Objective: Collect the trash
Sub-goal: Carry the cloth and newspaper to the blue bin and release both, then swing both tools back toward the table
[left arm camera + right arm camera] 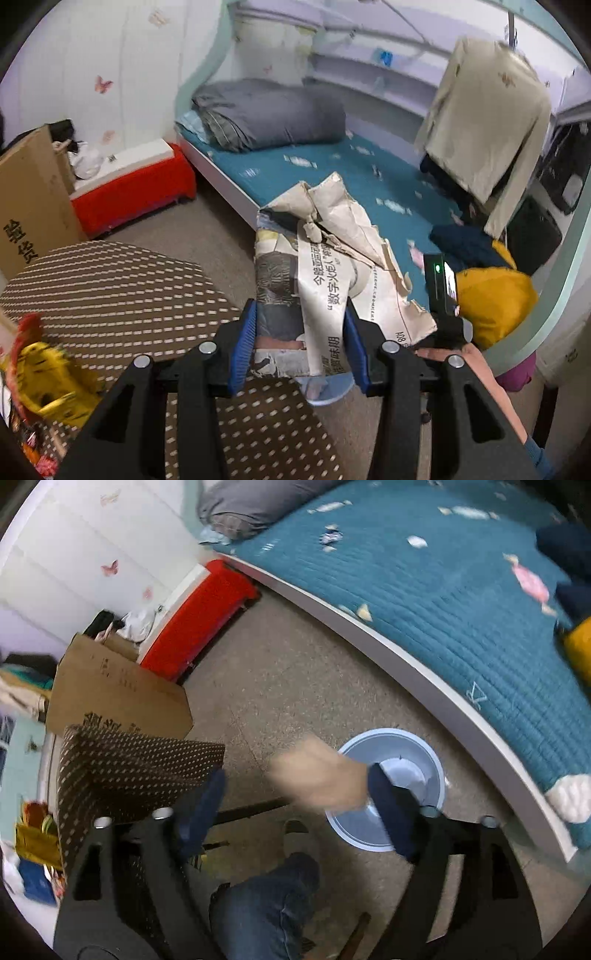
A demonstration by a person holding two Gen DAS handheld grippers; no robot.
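My left gripper [300, 332] is shut on a crumpled newspaper [328, 258], held up above the floor; the paper hides much of what lies ahead. A light blue bin [325, 389] shows just below the paper. In the right wrist view my right gripper [295, 805] is open, its blue pads wide apart above the floor. A blurred tan scrap of paper [317, 779] is in the air between the pads, beside the light blue bin [424, 749], which holds a white piece inside. The right gripper's body also shows in the left wrist view [441, 288].
A bed with a teal cover [443, 590] runs along the right. A red box [199, 616], a cardboard box [118, 694] and a brown dotted table [110, 295] stand at the left. A person's jeans leg [266, 904] is below. Yellow packaging [48, 380] lies on the table.
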